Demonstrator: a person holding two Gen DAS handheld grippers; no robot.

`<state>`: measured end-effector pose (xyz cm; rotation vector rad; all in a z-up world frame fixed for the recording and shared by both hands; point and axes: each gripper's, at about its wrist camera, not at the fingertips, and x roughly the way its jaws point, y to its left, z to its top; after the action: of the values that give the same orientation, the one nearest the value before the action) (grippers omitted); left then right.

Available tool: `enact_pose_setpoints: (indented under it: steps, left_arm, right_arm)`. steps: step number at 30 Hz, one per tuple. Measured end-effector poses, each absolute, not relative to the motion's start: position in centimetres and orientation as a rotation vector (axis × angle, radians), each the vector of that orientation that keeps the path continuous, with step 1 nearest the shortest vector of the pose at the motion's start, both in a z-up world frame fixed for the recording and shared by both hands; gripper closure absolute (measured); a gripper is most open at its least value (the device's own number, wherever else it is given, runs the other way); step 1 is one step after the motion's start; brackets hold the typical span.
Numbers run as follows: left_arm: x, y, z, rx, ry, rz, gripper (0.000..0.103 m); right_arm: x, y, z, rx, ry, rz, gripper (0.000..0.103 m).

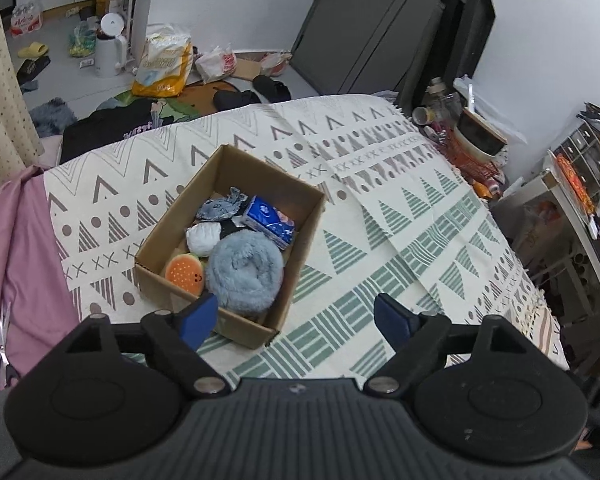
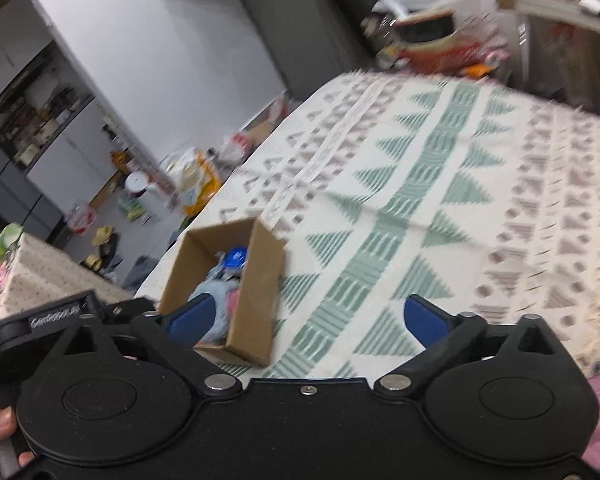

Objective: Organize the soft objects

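both tools, left [image 1: 294, 316] and right [image 2: 310, 318], gape wide and empty; right view's blur hides most box [image 2: 256, 280] contents.

Matt cardboard box [image 1: 168, 276] holds a fluffy plush roll [image 1: 245, 270] (cloth) and a glossy tissue pack [image 1: 271, 220].

A lived-in home, likely a bedroom: a bed [image 1: 400, 216] under a patterned spread, slippers [image 1: 32, 50], a kettle [image 1: 110, 46] and shopping bags [image 1: 164, 62] scattered on the floor [image 1: 72, 80], clothes [image 1: 112, 128] heaped beside the bed, and cluttered shelves [image 2: 36, 120] along the wall.
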<state>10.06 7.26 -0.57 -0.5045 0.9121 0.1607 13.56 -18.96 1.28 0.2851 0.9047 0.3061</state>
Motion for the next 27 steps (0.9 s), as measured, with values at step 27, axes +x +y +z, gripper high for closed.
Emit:
enact_pose_setpoints:
  steps: [27]
  left_arm:
    - [0.0, 1.4, 6.7, -0.296, 0.805, 0.151, 0.015]
  right_arm:
    - [3.7, -23.4, 6.2, 0.256, 0.779, 0.305, 0.0]
